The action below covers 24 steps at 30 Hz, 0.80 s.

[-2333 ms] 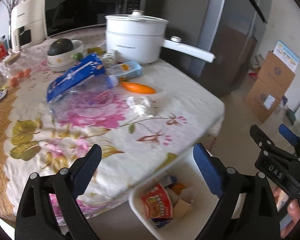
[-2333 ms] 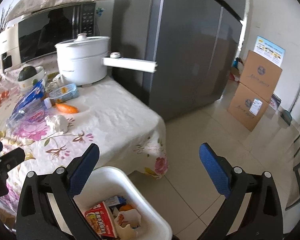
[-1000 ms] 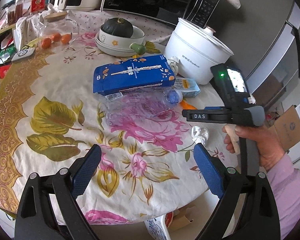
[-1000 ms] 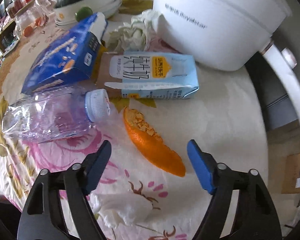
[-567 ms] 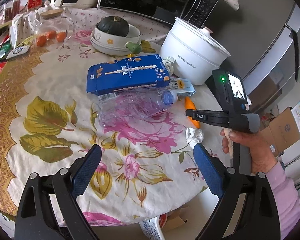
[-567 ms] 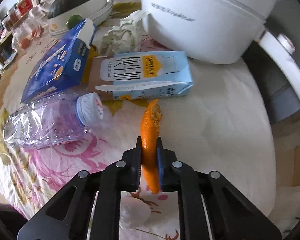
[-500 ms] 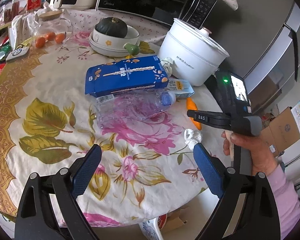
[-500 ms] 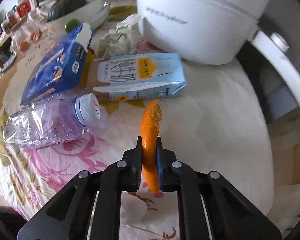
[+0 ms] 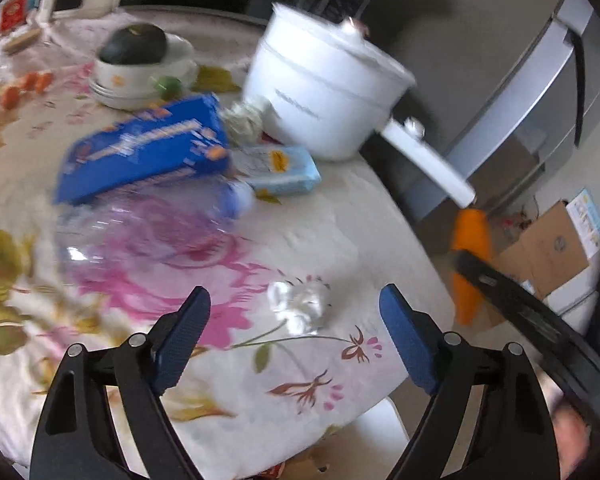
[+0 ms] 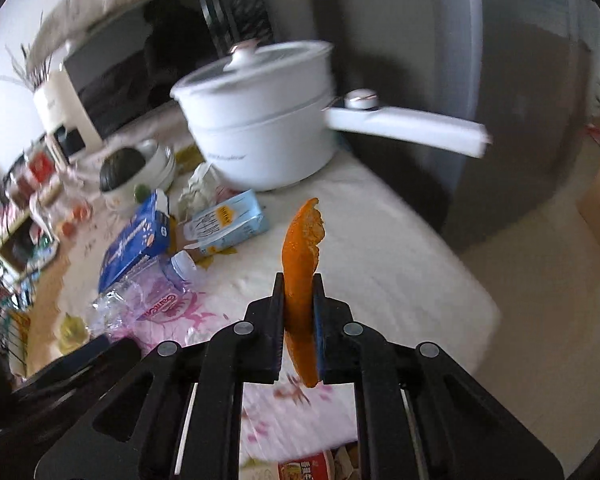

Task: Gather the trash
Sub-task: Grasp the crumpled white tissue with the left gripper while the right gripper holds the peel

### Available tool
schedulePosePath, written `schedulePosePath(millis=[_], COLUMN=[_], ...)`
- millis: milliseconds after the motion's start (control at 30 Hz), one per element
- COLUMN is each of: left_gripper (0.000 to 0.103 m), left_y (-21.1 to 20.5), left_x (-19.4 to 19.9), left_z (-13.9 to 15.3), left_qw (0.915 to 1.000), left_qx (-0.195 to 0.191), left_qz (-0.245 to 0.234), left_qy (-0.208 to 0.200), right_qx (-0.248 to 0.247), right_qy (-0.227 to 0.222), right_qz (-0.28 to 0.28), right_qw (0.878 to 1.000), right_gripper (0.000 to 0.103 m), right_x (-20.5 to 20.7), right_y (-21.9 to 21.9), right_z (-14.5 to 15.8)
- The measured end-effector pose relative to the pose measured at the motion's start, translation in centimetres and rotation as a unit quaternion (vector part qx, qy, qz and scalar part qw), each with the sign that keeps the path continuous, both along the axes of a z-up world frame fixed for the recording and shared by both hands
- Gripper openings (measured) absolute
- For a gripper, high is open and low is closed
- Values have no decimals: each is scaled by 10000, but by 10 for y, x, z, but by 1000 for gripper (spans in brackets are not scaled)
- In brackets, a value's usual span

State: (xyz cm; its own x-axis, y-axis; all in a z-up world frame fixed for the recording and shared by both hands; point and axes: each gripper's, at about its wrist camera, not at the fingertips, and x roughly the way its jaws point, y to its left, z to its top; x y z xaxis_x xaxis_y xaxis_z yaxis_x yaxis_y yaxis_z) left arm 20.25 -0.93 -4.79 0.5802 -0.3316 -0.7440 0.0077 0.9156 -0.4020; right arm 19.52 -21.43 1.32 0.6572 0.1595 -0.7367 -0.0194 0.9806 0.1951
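Note:
My right gripper (image 10: 298,296) is shut on an orange peel (image 10: 300,248) and holds it in the air above the table's near edge; the peel also shows in the left wrist view (image 9: 470,248). My left gripper (image 9: 294,320) is open and empty, low over the flowered cloth, with a crumpled white tissue (image 9: 300,302) just ahead between its fingers. A crushed clear bottle (image 9: 148,224), a blue carton (image 9: 144,152), a light-blue milk carton (image 9: 278,168) and a crumpled paper wad (image 9: 244,118) lie further back. The white trash bin (image 10: 308,466) peeks in below the table edge.
A white electric pot (image 9: 328,80) with a long handle (image 9: 428,160) stands at the back of the table. A bowl with a dark squash (image 9: 134,52) is at the back left. A grey fridge (image 9: 532,92) and cardboard boxes (image 9: 552,248) stand to the right.
My right gripper closed on the orange peel, lifted it off the cloth and drew back toward the table edge. My left gripper moved down and right toward the white tissue.

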Motion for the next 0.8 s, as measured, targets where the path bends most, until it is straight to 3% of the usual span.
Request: schedulePosePath(millis=[100, 333, 467, 533, 700, 800], left_gripper=[79, 79, 75, 71, 37, 34], left_y=[-18, -41, -49, -51, -65, -72], left_x=[12, 27, 31, 32, 27, 25], left_z=[-14, -41, -55, -60, -63, -63], left_qw=[9996, 9962, 9930, 9923, 9898, 9881], left_qx=[262, 774, 1037, 1079, 1389, 1530], left_qz=[49, 271, 366, 386, 149, -59], left_qy=[120, 303, 435, 475, 274, 163], right_qx=[170, 460, 477, 503, 554, 594], right_qy=[-148, 51, -118, -237, -310, -346], right_qz=[-171, -363, -365, -345, -323, -336], right_qw=[9996, 9983, 9981, 9979, 9975, 9971], right_gripper=[11, 11, 11, 11, 11, 12], right_x=[-15, -15, -28, -33, -42, -46], right_y=[-16, -37, -47, -50, -59, -63], right_z=[4, -12, -2, 6, 10, 13])
